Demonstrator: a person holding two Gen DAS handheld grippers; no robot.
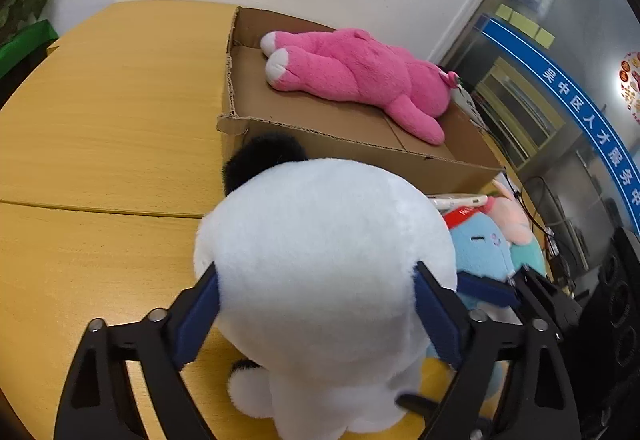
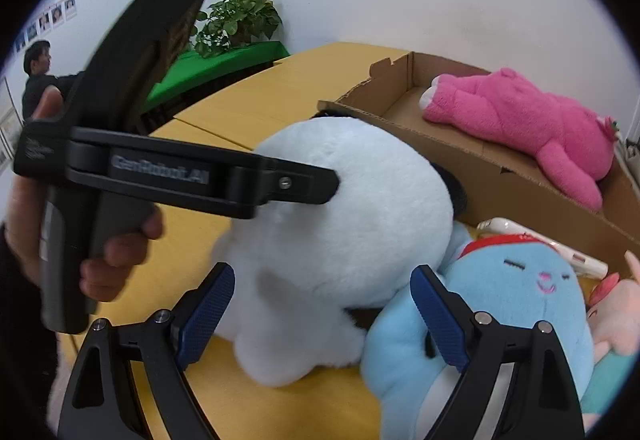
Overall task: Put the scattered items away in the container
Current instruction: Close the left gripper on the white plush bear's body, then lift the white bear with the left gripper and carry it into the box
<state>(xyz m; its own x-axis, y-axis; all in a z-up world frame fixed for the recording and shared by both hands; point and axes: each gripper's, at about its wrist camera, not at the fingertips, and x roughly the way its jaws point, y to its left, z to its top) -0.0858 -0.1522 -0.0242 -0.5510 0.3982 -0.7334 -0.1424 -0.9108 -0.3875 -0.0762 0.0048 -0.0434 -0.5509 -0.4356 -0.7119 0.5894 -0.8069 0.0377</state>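
A white plush toy (image 1: 320,240) with a black ear sits on the yellow table (image 1: 100,119), in front of an open cardboard box (image 1: 320,131). My left gripper (image 1: 316,272) is shut on its head, with both blue pads dented into the fur; one finger (image 2: 304,183) shows from the side. My right gripper (image 2: 322,276) stands open around the toy's lower body (image 2: 320,320), its right finger against a blue plush toy (image 2: 520,280). A pink plush toy (image 2: 520,115) lies in the box (image 2: 480,159).
A pink-and-teal plush (image 2: 616,312) and a white device (image 2: 560,244) lie beside the blue toy, against the box wall. A plant (image 2: 236,19) on green cloth stands beyond the table's far left. A person (image 2: 36,75) is in the background. Black equipment (image 1: 616,300) sits off the right edge.
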